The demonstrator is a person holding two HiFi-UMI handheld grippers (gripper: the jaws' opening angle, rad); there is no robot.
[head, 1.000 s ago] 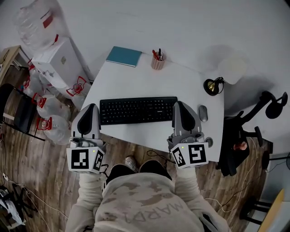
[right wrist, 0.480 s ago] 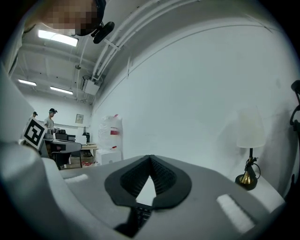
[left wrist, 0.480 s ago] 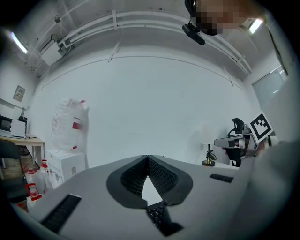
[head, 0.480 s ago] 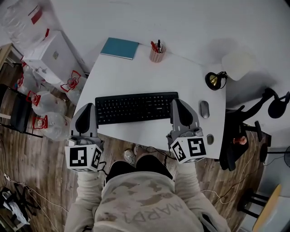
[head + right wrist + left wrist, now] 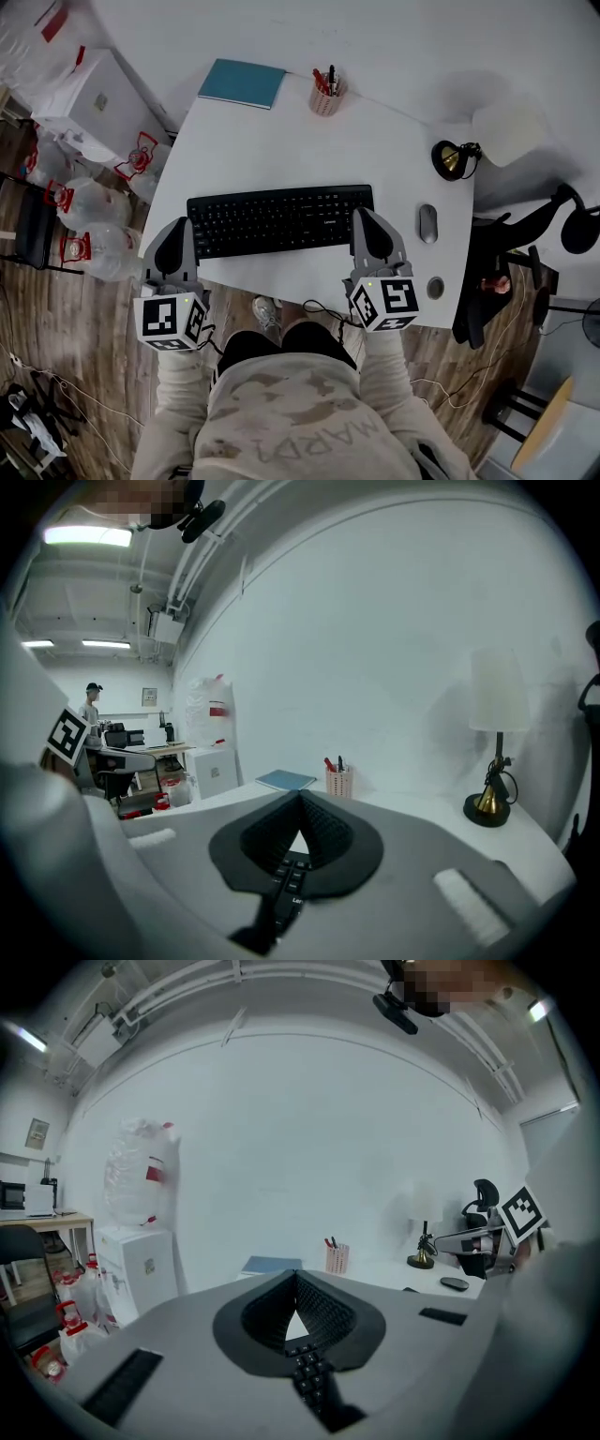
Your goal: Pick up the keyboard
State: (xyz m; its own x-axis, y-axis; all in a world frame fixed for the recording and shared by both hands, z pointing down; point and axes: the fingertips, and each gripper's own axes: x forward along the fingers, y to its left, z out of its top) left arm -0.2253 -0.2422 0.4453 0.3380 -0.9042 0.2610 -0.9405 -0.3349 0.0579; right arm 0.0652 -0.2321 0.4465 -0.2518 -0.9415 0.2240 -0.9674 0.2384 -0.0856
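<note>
A black keyboard [image 5: 277, 219] lies across the middle of the white desk [image 5: 281, 141]. My left gripper [image 5: 174, 231] hangs just off the keyboard's left end, at the desk's left edge, jaws shut and empty. My right gripper [image 5: 367, 223] hovers over the keyboard's right end, also shut with nothing held. In the left gripper view the keyboard's keys [image 5: 314, 1387] show low between the closed black pads [image 5: 319, 1312]. In the right gripper view the keys [image 5: 286, 878] show below the closed pads [image 5: 323, 832].
A mouse [image 5: 427, 223] sits right of the keyboard, a brass lamp [image 5: 448, 159] behind it. A pen cup [image 5: 324, 97] and a blue notebook [image 5: 242, 82] stand at the desk's far side. Bags and a white box [image 5: 89, 103] crowd the floor left. An office chair [image 5: 511, 253] stands right.
Both grippers have come down and moved forward toward the keyboard's two ends. The view has shifted so the desk sits a little lower and closer. Jaws stayed shut.
</note>
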